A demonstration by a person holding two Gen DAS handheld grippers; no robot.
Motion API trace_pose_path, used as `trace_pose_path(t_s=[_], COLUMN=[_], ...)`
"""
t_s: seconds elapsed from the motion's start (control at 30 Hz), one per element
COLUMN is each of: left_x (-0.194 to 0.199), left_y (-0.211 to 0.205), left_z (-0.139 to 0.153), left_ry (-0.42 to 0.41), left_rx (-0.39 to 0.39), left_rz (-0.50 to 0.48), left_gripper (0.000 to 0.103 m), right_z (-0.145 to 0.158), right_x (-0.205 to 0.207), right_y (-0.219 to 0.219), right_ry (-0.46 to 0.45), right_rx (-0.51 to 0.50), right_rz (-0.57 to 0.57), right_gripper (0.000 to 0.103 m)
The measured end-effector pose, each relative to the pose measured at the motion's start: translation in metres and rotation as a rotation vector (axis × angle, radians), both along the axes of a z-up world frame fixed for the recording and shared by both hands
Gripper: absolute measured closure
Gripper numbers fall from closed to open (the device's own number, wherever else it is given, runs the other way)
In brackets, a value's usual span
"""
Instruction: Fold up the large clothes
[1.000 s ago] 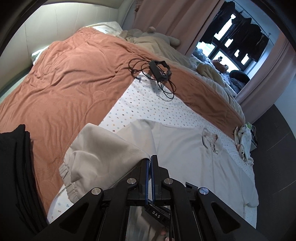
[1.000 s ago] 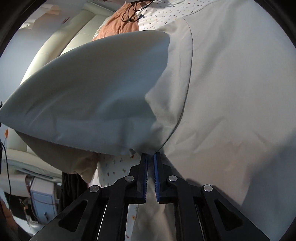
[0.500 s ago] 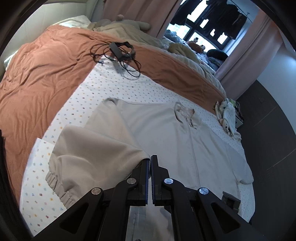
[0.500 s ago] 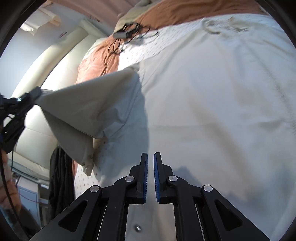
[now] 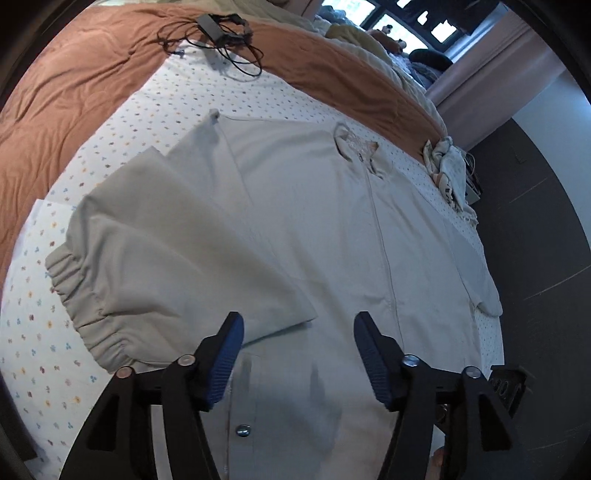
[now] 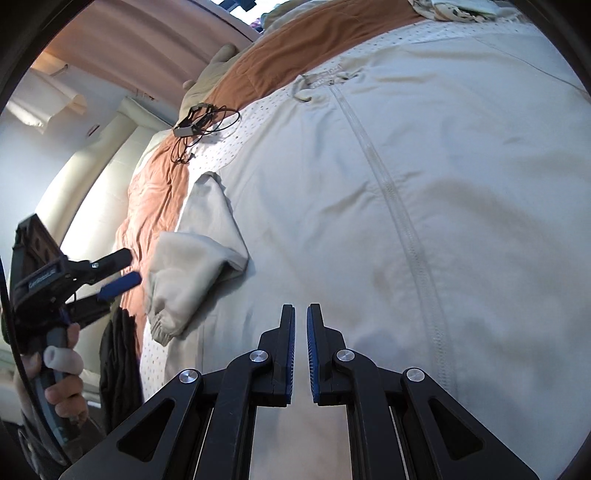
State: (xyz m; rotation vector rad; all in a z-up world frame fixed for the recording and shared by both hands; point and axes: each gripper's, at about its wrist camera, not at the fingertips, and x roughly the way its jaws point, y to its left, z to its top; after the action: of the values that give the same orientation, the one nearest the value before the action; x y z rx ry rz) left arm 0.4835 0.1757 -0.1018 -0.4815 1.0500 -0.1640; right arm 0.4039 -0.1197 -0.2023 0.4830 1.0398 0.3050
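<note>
A large pale grey zip jacket (image 5: 332,229) lies flat, front up, on the dotted bed sheet (image 5: 44,354). Its left sleeve (image 5: 155,258) with an elastic cuff is folded in over the body. My left gripper (image 5: 299,325) is open and empty just above the sleeve's folded edge. In the right wrist view the jacket (image 6: 406,184) fills the frame, the folded sleeve (image 6: 195,258) lies at left, and the left gripper (image 6: 123,267) shows open beside it. My right gripper (image 6: 301,317) is shut with a thin gap, empty, above the jacket's lower part.
A rust-brown duvet (image 5: 74,92) covers the far side of the bed, with a black charger and cable (image 5: 218,33) on it. Dark clothes (image 6: 114,362) hang at the bed's left edge. A small crumpled cloth (image 5: 450,166) sits at the right edge by the dark floor.
The left gripper has opened and let go of the sleeve, which now lies folded over the jacket. The right gripper released the fabric earlier and has drawn back over the jacket.
</note>
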Motion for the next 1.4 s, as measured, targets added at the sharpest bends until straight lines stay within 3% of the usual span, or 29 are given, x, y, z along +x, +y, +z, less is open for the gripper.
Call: trace_pose_path(t_s=[0.2,0.4,0.43,0.53,0.77,0.87,0.93,0.97,1.0,1.03,1.2,1.4], left_x=[-0.029,-0.044,-0.045,-0.043,-0.034,-0.03,-0.028,-0.026,-0.023,-0.021,-0.017,-0.001], left_y=[0.052,0.095,0.1,0.107,0.106,0.108,0.106,0.105,0.103,0.101,0.093,0.074], left_z=[0.004,-0.02,-0.027,-0.047,-0.098,-0.107,-0.102,-0.101,-0.1,-0.1,-0.07,0.009], left_ry=[-0.009,0.048,0.063,0.114,0.189,0.172,0.132,0.118,0.128,0.139,0.055,-0.088], left_rx=[0.093,0.096,0.091,0.082,0.058,0.023,0.028,0.022,0.023,0.012,0.05,0.093], left_rz=[0.143,0.257,0.268,0.273,0.303,0.349,0.358,0.348,0.338,0.325,0.308,0.247], left_gripper=[0.035,0.035,0.035,0.035,0.035,0.035,0.039,0.048,0.063,0.067,0.081,0.087], right_z=[-0.002,0.0,0.0,0.003,0.006,0.004,0.002,0.0,-0.001,-0.001,0.003,0.006], right_x=[-0.009,-0.017,-0.018,-0.02,-0.016,-0.015,-0.014,-0.013,-0.013,-0.012,-0.017,-0.027], right_y=[-0.012,-0.024,-0.026,-0.032,-0.059,-0.069,-0.075,-0.077,-0.08,-0.082,-0.09,-0.107], right_ry=[0.0,-0.012,-0.014,-0.033,-0.044,-0.036,-0.028,-0.022,-0.016,-0.014,-0.026,-0.032], right_rx=[-0.014,-0.035,-0.039,-0.061,-0.079,-0.072,-0.07,-0.068,-0.064,-0.058,-0.036,0.022], right_rz=[0.003,-0.004,-0.005,-0.014,-0.06,-0.081,-0.091,-0.097,-0.105,-0.109,-0.125,-0.15], right_gripper=[0.095,0.094,0.089,0.063,0.061,0.061,0.061,0.061,0.061,0.061,0.061,0.061])
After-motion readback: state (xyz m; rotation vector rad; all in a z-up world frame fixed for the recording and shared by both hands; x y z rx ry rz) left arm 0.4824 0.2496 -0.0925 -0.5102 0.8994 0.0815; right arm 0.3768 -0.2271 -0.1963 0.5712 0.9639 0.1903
